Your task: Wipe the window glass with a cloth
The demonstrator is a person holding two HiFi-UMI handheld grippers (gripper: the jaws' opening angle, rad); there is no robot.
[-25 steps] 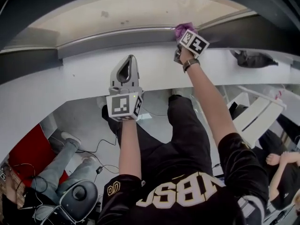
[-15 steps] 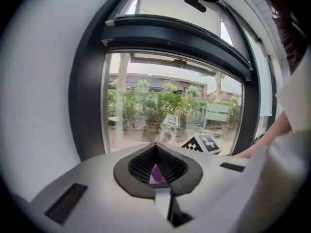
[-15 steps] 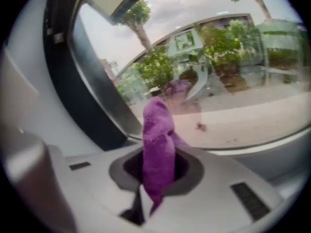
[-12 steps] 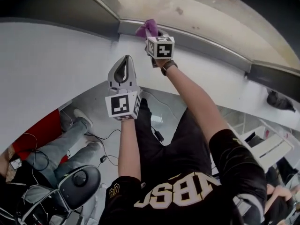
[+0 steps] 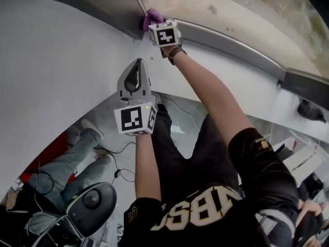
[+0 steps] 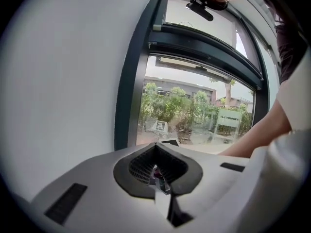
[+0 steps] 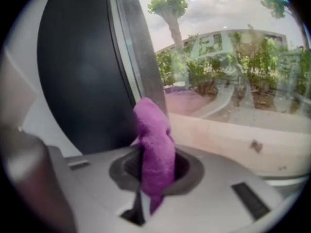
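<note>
By window glass point(image 7: 233, 76) edge, one purple cloth point(image 7: 153, 130) clamped in right hand-held gripper point(image 7: 155, 169); left hand-held gripper point(image 6: 158, 171) closed.

The left tool point(image 6: 158, 171) fills the lower part of the view, its jaws closed together. A tiny purple fleck sits where they meet, too small to identify. Beyond it stands the window glass point(image 6: 194, 115), bordered on the left by a dark upright frame point(image 6: 130, 96) and then a plain white wall point(image 6: 63, 81). Through the pane show green shrubs point(image 6: 170, 108) and a low building point(image 6: 180, 84). A marker cube's faint reflection point(image 6: 159, 126) hangs in the glass. A person's bare forearm point(image 6: 260, 136) reaches in from the right edge.
</note>
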